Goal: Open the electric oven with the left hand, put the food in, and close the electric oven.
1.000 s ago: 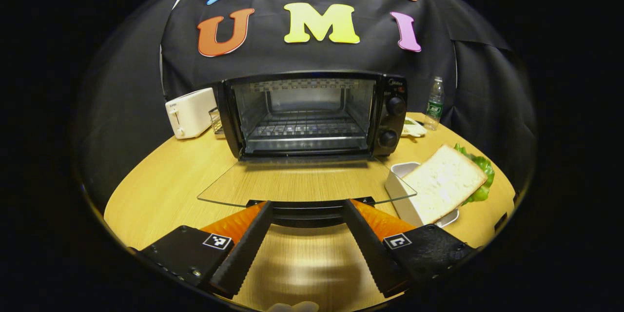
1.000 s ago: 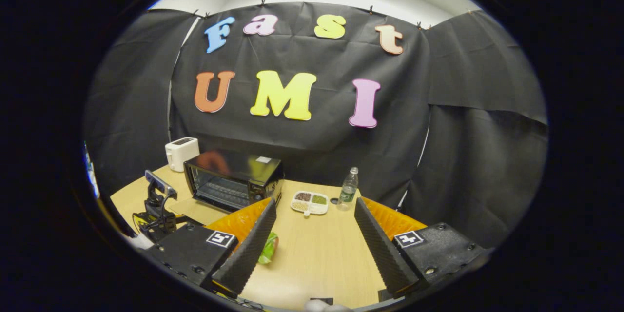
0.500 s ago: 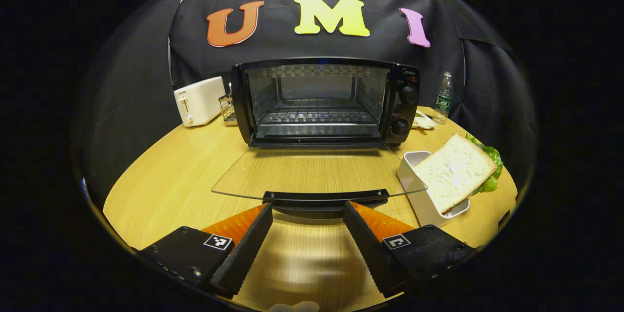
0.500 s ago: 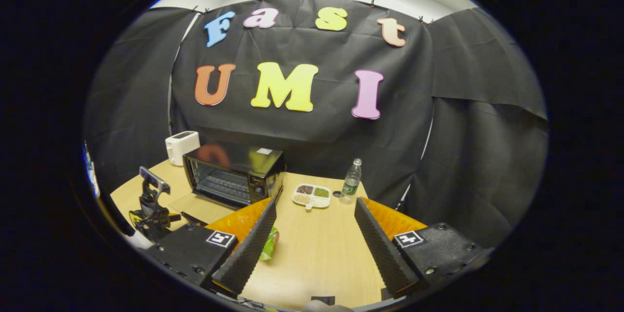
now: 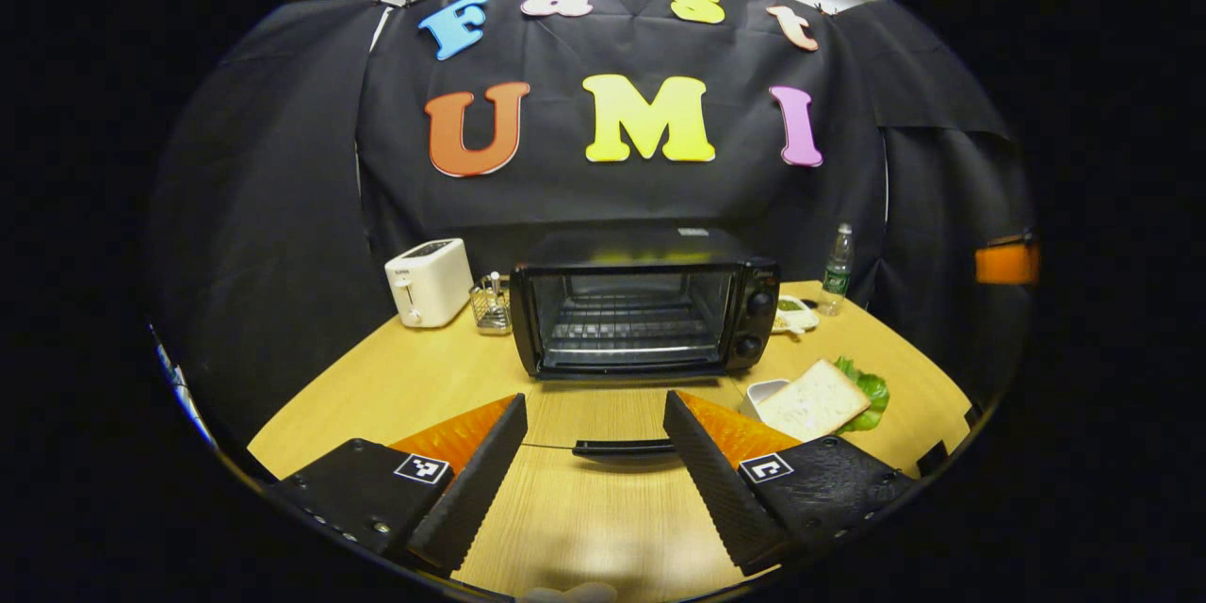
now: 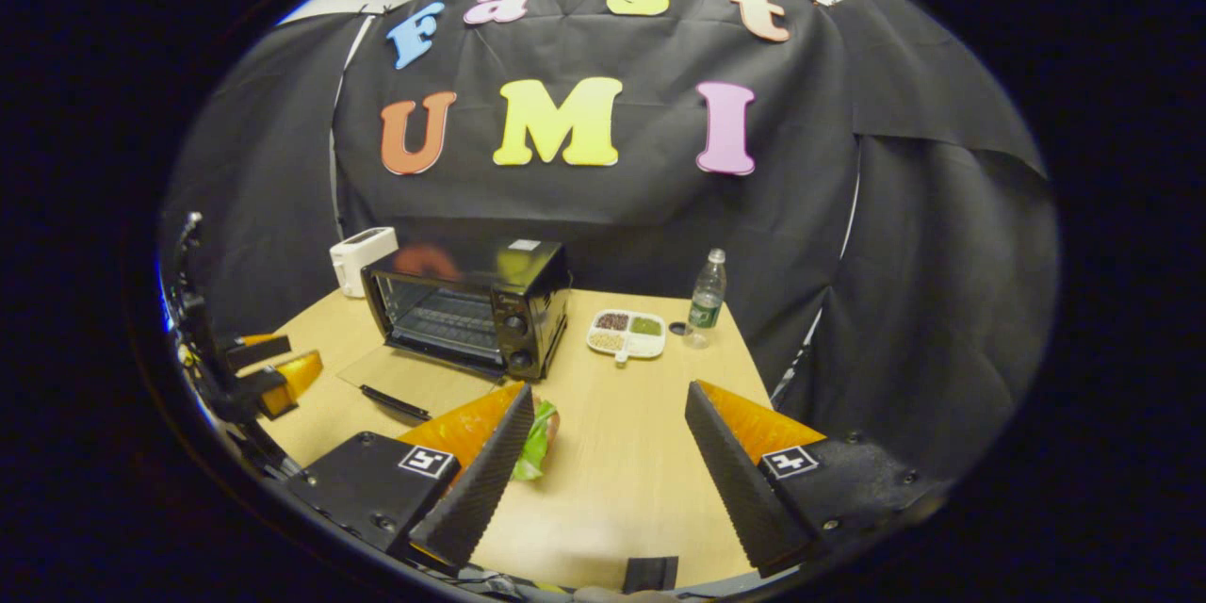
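Toaster (image 5: 429, 281) left of oven (image 5: 645, 301); sandwich (image 5: 815, 398) right; bottle (image 5: 837, 269) behind.

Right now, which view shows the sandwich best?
The left gripper view: the sandwich lies in plain sight right of the open oven, bread on top, lettuce at its far edge, resting on a white tray. In the right gripper view a finger of the right tongs hides most of it.
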Action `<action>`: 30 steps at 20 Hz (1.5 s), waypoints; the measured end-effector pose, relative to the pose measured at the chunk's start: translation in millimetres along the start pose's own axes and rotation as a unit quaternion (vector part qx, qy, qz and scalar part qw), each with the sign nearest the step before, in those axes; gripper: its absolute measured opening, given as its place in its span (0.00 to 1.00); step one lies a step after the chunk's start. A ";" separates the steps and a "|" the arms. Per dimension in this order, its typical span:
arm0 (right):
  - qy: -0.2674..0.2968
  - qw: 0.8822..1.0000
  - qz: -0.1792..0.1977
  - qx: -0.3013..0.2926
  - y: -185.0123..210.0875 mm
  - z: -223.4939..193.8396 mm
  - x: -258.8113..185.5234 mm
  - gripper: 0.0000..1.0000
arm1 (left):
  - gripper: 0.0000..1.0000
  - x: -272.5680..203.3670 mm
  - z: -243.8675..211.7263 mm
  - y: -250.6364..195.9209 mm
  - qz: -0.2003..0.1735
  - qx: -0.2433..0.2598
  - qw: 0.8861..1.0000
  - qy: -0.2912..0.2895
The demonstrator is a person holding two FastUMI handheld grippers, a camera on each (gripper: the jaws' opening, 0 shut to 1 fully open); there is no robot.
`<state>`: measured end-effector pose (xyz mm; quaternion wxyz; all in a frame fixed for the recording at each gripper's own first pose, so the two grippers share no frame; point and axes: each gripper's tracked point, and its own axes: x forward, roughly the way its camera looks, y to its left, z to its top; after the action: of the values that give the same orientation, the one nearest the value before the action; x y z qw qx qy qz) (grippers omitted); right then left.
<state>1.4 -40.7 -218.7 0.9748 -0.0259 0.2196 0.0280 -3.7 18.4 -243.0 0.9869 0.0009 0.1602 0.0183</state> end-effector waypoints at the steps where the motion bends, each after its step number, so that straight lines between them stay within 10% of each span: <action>1: 0.007 1.000 0.001 0.001 2.2 -7.9 2.8 1.00 | 0.96 -8.7 10.8 1.6 0.003 -0.003 1.000 -0.009; 10: 0.090 0.993 0.059 0.041 47.4 -76.7 51.9 1.00 | 0.95 -71.9 104.1 6.9 0.004 0.001 0.995 -0.100; 23: 0.212 0.956 0.150 0.136 83.8 -108.8 141.4 0.98 | 0.96 -84.5 117.1 2.1 0.013 -0.006 0.995 -0.098; 30: 0.250 0.934 0.188 0.174 95.8 -111.8 155.0 0.65 | 0.96 -72.2 120.5 -2.3 0.022 -0.002 0.996 -0.089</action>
<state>87.1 54.5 -389.8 0.8544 0.1799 0.4589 0.1644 -33.9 13.9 -105.9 0.9966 0.0043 0.0714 0.0401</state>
